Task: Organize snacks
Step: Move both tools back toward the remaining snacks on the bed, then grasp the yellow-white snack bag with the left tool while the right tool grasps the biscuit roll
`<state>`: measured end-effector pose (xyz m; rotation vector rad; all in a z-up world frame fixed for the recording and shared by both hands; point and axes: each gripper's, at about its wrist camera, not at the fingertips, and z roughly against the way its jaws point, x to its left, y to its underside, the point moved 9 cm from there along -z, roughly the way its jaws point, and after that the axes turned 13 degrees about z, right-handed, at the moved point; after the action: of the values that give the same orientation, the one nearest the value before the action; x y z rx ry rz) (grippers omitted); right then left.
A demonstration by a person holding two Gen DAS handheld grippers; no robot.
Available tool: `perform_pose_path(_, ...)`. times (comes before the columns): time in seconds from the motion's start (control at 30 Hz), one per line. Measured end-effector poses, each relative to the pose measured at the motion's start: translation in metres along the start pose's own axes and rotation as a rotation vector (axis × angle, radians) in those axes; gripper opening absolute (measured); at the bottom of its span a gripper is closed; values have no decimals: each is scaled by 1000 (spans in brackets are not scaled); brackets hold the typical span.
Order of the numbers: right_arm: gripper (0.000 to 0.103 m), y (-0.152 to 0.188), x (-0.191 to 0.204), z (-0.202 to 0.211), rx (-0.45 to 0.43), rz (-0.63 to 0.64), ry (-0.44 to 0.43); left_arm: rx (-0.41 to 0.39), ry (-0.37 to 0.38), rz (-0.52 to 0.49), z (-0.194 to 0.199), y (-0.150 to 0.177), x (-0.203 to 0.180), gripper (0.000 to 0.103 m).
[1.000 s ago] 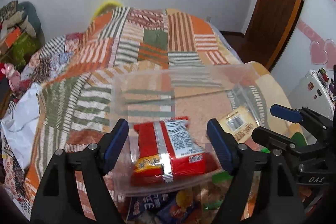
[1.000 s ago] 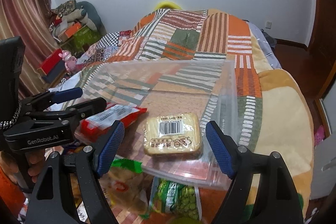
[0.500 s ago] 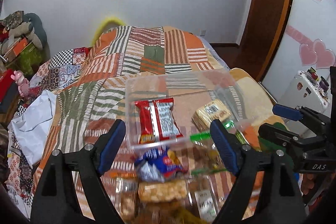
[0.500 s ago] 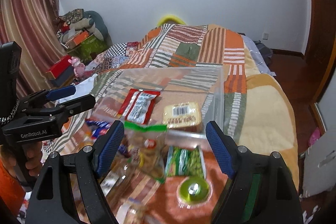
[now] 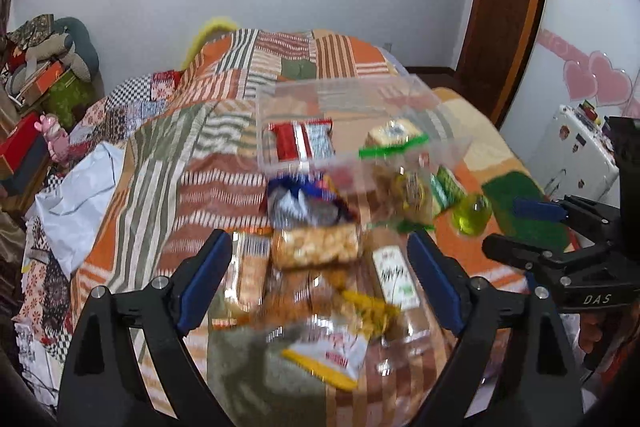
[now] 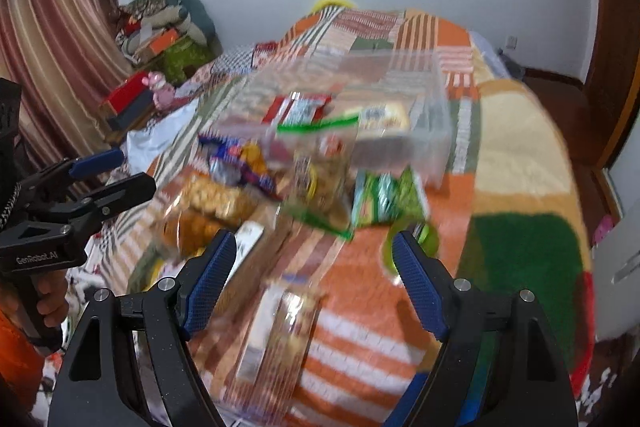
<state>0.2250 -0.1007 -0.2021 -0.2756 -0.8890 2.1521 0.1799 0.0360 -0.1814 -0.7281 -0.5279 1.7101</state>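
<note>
Legibly, left claw [image 6: 100, 173] reads "GenRobot.AI", right claw [image 5: 516, 227] "DAS".

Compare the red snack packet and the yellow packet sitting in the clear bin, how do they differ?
The red snack packet is red with a silvery white label panel; the yellow packet is pale yellow with a barcode sticker. The red one lies toward the left of the clear bin, the yellow one toward the right, partly hidden behind a green-edged bag. Both lie flat inside the bin.
</note>
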Motion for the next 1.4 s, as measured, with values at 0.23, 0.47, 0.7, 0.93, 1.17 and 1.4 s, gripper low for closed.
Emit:
perform_pose_path(0.23, 78, 39, 19, -23, 116, 23, -49, 75, -7, 19, -7, 41, 11, 90)
perform_pose_path(0.47, 70, 56, 30, -33, 165, 88, -45, 147, -4, 42, -24, 70, 15, 90)
perform_pose_path(0.7, 44, 52, 13, -26, 134, 72, -44, 171, 13, 56, -30, 84, 11, 90)
perform_pose_path(0.93, 43, 57, 1, -15, 116, 35, -22, 220, 52, 153, -45, 88, 16, 86)
perform_pose_path(1.17, 43, 61, 4, -15, 126, 27, -43, 190, -17, 142, -58, 93, 15, 79)
perform_pose_path(1.4, 42, 60, 7, -15, 118, 41, -40, 172, -3, 121, -56, 93, 5, 61)
